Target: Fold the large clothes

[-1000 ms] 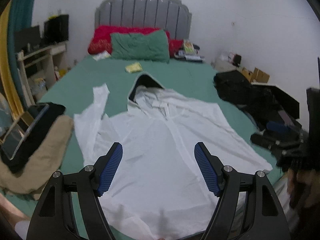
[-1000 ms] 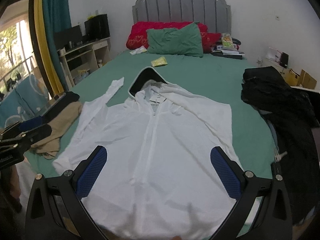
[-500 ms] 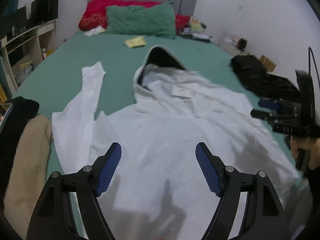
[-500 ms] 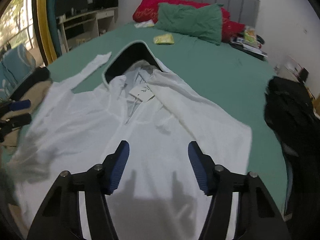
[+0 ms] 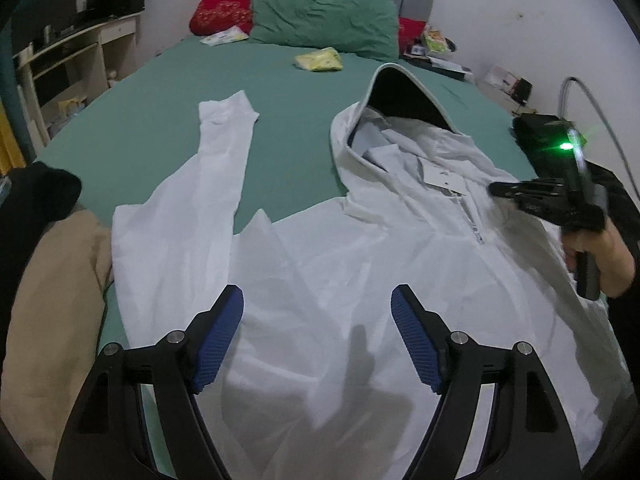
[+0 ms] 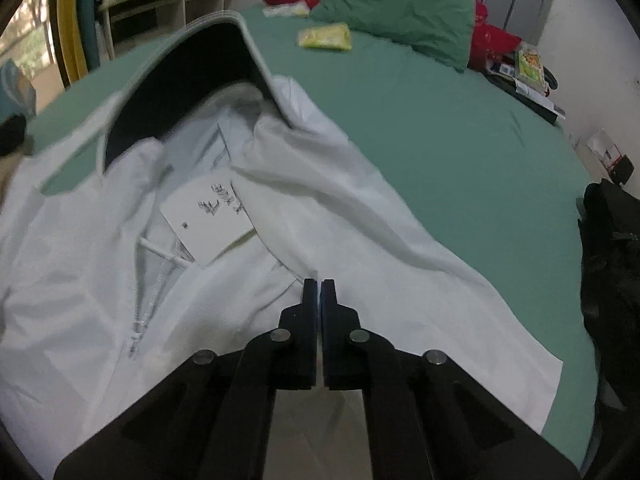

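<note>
Left wrist view: left gripper (image 5: 316, 336) spread wide, blue pads (image 5: 219, 336) empty, hovering over the lower front of the white hooded jacket (image 5: 360, 264). Jacket laid flat, face up, on the green bed (image 5: 304, 120); one sleeve (image 5: 218, 152) stretched up toward the pillows, hood (image 5: 400, 96) open with dark lining. Beige and black clothes (image 5: 44, 280) heaped at the left edge. Only here: right gripper (image 5: 548, 200) seen from outside, green light on, held by a hand (image 5: 600, 252) over the jacket's far shoulder; fingertips blurred.

Right wrist view: right gripper (image 6: 319, 292) pressed together at a white fold near the jacket's collar; whether cloth sits between the fingers not clear. Only here: paper tag (image 6: 208, 216) with handwriting, zipper (image 6: 150, 292) beside it. Black clothing (image 6: 612, 264) cut off at right. Jacket hem out of frame.
</note>
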### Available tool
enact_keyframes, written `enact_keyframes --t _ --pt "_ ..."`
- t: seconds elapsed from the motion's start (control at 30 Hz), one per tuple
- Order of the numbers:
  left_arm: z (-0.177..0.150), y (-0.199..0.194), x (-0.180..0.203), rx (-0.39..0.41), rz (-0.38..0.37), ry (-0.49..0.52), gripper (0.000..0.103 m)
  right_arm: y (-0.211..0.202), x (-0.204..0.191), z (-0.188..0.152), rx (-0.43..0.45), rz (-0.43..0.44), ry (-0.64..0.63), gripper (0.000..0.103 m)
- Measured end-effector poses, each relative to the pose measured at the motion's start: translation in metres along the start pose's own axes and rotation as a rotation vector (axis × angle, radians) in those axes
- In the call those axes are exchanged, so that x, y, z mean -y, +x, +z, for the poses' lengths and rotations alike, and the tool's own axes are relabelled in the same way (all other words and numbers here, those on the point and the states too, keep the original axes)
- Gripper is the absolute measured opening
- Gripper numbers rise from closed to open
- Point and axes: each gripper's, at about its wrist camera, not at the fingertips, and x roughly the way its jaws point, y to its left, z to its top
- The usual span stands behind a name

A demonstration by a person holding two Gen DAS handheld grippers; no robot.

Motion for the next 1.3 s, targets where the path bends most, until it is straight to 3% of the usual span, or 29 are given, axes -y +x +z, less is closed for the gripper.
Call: enact_keyframes --t 0.1,0.23,0.43,0.47,0.53,0.57,0.7,0.77,0.93,1.07,1.13,1.2,1.3 --pt "0.001 -0.006 0.004 0.015 -0.008 0.005 0.08 -0.039 -0.007 -0.009 0.054 -0.029 -0.053 0.001" --pt "0.002 -0.022 0.012 0.047 -0.03 0.003 0.08 -0.101 -0.01 -0.043 0.051 0.009 -0.051 0.001" --pt "0.0 -0.042 0.023 0.086 -0.042 0.002 0.08 -0.127 -0.031 -0.113 -0.152 0.137 -0.075 0.002" --pt "0.0 -0.044 0.023 0.088 -0.04 0.002 0.08 -0.127 -0.034 -0.122 -0.183 0.136 -0.085 0.004" --pt "0.0 -0.046 0.023 0.094 -0.042 0.004 0.08 -0.131 -0.04 -0.133 -0.197 0.107 -0.063 0.023" --pt "-0.001 -0.046 0.022 0.098 -0.038 0.004 0.08 -0.135 -0.042 -0.131 -0.163 0.103 -0.048 0.036" --pt "-0.001 -0.043 0.016 0.083 -0.029 -0.013 0.08 -0.142 -0.058 -0.095 -0.054 0.042 -0.037 0.038" --pt "-0.002 -0.039 0.012 0.072 -0.021 -0.02 0.08 -0.137 -0.068 -0.075 0.002 0.066 -0.031 0.038" --pt "-0.003 -0.033 0.002 0.047 -0.014 -0.026 0.08 -0.092 -0.095 -0.047 -0.026 0.112 -0.028 0.038" --pt "-0.004 -0.029 -0.009 0.024 -0.016 -0.051 0.08 -0.051 -0.101 -0.032 -0.055 0.013 -0.035 0.038" --pt "-0.004 -0.029 -0.015 0.017 -0.018 -0.064 0.08 -0.042 -0.094 -0.028 -0.042 0.007 -0.001 0.027" --pt "-0.003 -0.03 -0.019 0.018 -0.021 -0.07 0.08 -0.047 -0.092 -0.023 -0.027 0.023 0.018 0.003" --pt "-0.001 -0.033 -0.026 0.024 -0.013 -0.085 0.08 -0.069 -0.099 -0.012 0.05 0.01 0.001 0.001"
